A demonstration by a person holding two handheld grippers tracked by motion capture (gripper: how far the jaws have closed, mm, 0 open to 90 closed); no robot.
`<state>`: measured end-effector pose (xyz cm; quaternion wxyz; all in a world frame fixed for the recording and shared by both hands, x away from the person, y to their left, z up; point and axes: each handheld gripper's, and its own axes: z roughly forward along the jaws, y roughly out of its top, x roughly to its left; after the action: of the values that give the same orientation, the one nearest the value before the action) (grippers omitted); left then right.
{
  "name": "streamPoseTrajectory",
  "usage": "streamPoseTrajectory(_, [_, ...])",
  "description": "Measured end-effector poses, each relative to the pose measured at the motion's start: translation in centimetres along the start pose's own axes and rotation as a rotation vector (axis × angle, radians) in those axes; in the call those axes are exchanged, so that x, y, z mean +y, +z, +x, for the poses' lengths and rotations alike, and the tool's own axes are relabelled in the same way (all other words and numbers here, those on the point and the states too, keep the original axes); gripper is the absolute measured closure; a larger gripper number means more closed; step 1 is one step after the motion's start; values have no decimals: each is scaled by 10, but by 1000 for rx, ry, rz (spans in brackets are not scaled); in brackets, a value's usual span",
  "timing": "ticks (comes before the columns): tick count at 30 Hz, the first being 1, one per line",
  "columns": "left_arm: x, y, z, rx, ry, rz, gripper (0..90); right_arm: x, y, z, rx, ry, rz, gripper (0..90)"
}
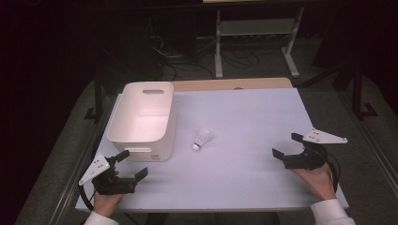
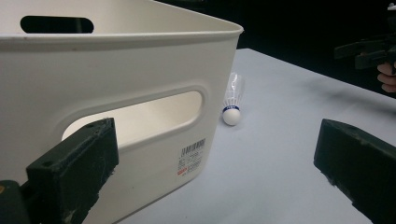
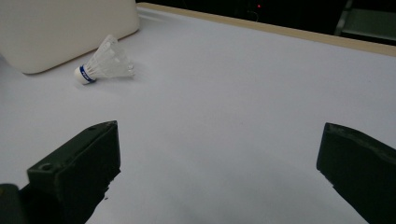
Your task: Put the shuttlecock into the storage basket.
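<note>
A white shuttlecock (image 1: pixel 202 139) (image 2: pixel 233 100) (image 3: pixel 103 63) lies on its side on the white table, just right of a white plastic bin (image 1: pixel 143 120) (image 2: pixel 116 93) (image 3: pixel 65 28). My left gripper (image 1: pixel 126 165) (image 2: pixel 215 172) is open at the near left corner, close to the bin's front handle wall, with nothing between its jaws. At the right side of the table my right gripper (image 1: pixel 285 146) (image 3: pixel 219 172) is open and empty, pointing left towards the shuttlecock from well away. It also shows far off in the left gripper view, right gripper (image 2: pixel 369 49).
The white tabletop (image 1: pixel 244 154) has a wooden strip (image 1: pixel 234 83) along its far edge. Behind it stand a white metal frame (image 1: pixel 256 33) and loose cables on a dark floor. The bin is empty inside.
</note>
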<state>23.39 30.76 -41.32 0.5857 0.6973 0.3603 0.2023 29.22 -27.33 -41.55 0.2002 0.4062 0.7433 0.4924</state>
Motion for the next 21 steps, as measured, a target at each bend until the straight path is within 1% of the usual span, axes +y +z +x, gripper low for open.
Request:
streamPoseTrajectory(6, [0, -1, 0, -4, 1, 1, 0, -1, 1, 1, 8, 1, 3, 0])
streamPoseTrajectory(8, [0, -1, -1, -10, -3, 7, 0, -2, 1, 1, 6, 0, 12, 0])
streamPoseTrajectory(10, [0, -2, -1, -9, -1, 9, 0, -2, 2, 1, 8, 8, 15, 0])
streamPoseTrajectory(11, [0, -3, -2, -7, -4, 2, 0, -2, 2, 1, 8, 8, 15, 0])
streamPoseTrajectory(15, [0, -3, -1, 1, -18, 5, 0, -3, 3, 1, 4, -3, 27, 0])
streamPoseTrajectory(19, [2, -4, -2, 4, -11, 9, 0, -2, 4, 2, 4, -5, 30, 0])
streamPoseTrajectory(20, [3, -3, -3, 3, -19, 0, 0, -2, 4, 2, 4, -5, 30, 0])
streamPoseTrajectory(21, [4, -4, -4, 3, -11, 5, 0, -2, 4, 2, 3, -7, 28, 0])
